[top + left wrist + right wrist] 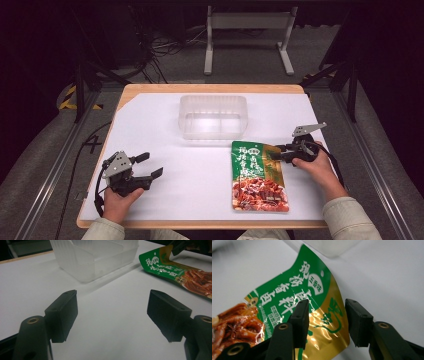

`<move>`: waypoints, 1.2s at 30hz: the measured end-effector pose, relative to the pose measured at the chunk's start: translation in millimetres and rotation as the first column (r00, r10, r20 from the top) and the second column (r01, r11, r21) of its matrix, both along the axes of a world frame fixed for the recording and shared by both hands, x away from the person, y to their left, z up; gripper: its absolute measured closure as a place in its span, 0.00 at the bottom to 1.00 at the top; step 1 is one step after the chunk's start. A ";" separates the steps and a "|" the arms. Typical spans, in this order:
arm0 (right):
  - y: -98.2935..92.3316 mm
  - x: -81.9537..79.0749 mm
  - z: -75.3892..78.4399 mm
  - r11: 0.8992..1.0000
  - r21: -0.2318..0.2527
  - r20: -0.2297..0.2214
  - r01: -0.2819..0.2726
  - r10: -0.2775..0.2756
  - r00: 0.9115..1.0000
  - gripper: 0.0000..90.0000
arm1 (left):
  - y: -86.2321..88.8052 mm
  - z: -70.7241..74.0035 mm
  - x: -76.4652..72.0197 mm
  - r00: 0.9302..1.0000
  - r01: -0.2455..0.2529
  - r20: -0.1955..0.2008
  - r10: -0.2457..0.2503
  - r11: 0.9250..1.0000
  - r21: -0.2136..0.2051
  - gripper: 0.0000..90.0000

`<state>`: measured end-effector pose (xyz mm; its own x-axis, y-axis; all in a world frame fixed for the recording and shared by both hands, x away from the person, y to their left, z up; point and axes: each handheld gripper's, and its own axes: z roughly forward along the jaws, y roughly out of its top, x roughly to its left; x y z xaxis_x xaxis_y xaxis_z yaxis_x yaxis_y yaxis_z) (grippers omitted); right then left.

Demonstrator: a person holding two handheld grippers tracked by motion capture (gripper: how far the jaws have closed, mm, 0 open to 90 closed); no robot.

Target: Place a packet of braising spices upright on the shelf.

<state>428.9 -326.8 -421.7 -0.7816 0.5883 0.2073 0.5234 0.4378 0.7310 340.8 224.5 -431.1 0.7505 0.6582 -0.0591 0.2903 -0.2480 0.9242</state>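
- The snack packet (258,176) lies flat on the table (165,120), near a clear tub (213,116).
- Right hand-held gripper (325,320): jaws apart, straddling the packet's edge.
- Left hand-held gripper (112,315): jaws apart, holding nothing.

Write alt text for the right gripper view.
The right gripper straddles the gold edge of a green and gold foil snack pouch lying on a white table, jaws apart, one over the pouch, the other beside its edge.

The snack pouch (312,290) is glossy, crinkled foil-like plastic. The container (213,116) is frosted translucent plastic. Each claw (112,315) has matt black plastic jaws. The surface (175,190) is smooth matt white, wood-edged.
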 end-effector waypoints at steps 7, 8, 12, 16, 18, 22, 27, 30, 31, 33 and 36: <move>3.6 -1.9 0.3 0.994 -0.101 0.053 0.029 -0.024 0.998 0.94 | -0.1 -0.3 0.1 1.000 -0.004 0.003 0.004 1.000 0.000 0.28; 4.5 -2.3 0.8 0.992 -0.118 0.068 0.036 -0.028 0.997 0.96 | -0.1 -0.3 0.0 1.000 -0.004 0.003 0.004 1.000 0.000 0.28; 11.0 -4.7 3.1 0.982 -0.181 0.112 0.052 -0.032 0.993 1.00 | 0.5 0.1 -0.5 1.000 -0.006 0.006 0.006 1.000 -0.003 0.28; 12.1 -5.8 4.6 0.979 -0.194 0.131 0.056 -0.031 0.991 1.00 | 0.8 0.1 -0.6 1.000 -0.005 0.007 0.005 1.000 -0.001 0.28; 11.7 -6.6 5.6 0.980 -0.190 0.138 0.056 -0.030 0.990 1.00 | 0.8 0.1 -0.6 1.000 -0.005 0.006 0.005 1.000 -0.002 0.28; 11.8 -9.1 8.6 0.981 -0.186 0.154 0.055 -0.027 0.988 1.00 | 0.5 0.1 -0.6 1.000 -0.006 0.006 0.006 1.000 -0.002 0.28; 11.8 -14.8 15.3 0.983 -0.175 0.172 0.053 -0.022 0.985 1.00 | 0.3 0.1 -0.7 1.000 -0.005 0.006 0.005 1.000 0.000 0.28; 10.9 -19.1 21.4 0.988 -0.149 0.171 0.039 -0.013 0.985 1.00 | 0.4 0.1 -0.6 1.000 -0.005 0.005 0.006 1.000 -0.003 0.28; 10.4 -20.3 23.2 0.989 -0.142 0.172 0.037 -0.012 0.985 1.00 | 0.5 0.0 -0.6 1.000 -0.005 0.005 0.005 1.000 -0.002 0.28; 8.1 -23.3 29.1 0.992 -0.119 0.170 0.029 -0.009 0.985 1.00 | 0.6 -0.1 -0.5 1.000 -0.006 0.005 0.006 1.000 -0.001 0.28; 5.3 -28.1 38.0 0.996 -0.092 0.171 0.019 -0.003 0.985 1.00 | 0.3 -0.3 -0.6 1.000 -0.008 0.001 0.008 1.000 -0.005 0.28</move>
<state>400.8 -321.4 -383.7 -0.7939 0.6079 0.0150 0.3997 0.5030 0.7663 340.3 224.8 -431.4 0.7452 0.6640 -0.0620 0.2914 -0.2406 0.9258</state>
